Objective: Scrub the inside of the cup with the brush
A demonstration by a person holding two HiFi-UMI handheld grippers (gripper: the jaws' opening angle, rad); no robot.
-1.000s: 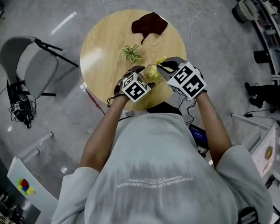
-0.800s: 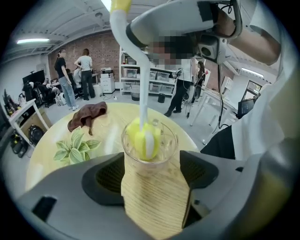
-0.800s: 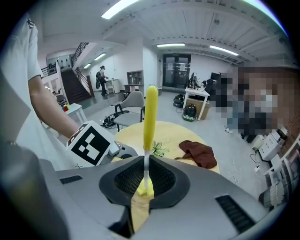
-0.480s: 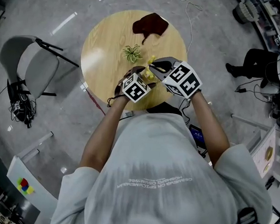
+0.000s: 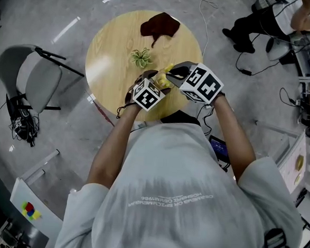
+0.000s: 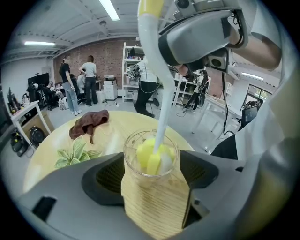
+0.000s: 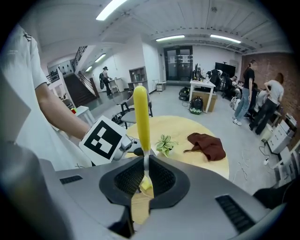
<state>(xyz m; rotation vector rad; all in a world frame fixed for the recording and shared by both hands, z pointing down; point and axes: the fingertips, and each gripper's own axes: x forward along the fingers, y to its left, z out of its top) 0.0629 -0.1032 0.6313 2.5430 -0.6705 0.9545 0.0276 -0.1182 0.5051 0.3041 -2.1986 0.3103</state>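
Observation:
My left gripper is shut on a clear glass cup, holding it upright above the round wooden table. A brush with a white stem and yellow handle stands in the cup, its yellow sponge head down inside. My right gripper is shut on the brush's handle, just above the cup. In the head view the two grippers, left and right, sit close together over the table's near edge, with the brush between them.
A small green plant and a crumpled brown cloth lie on the table beyond the grippers. A grey chair stands to the left. Cables run over the floor, and people stand and sit at the room's edges.
The right gripper with the brush has shifted left toward the left gripper and the cup. The head view has shifted a little; a seated person has come into view at the top right.

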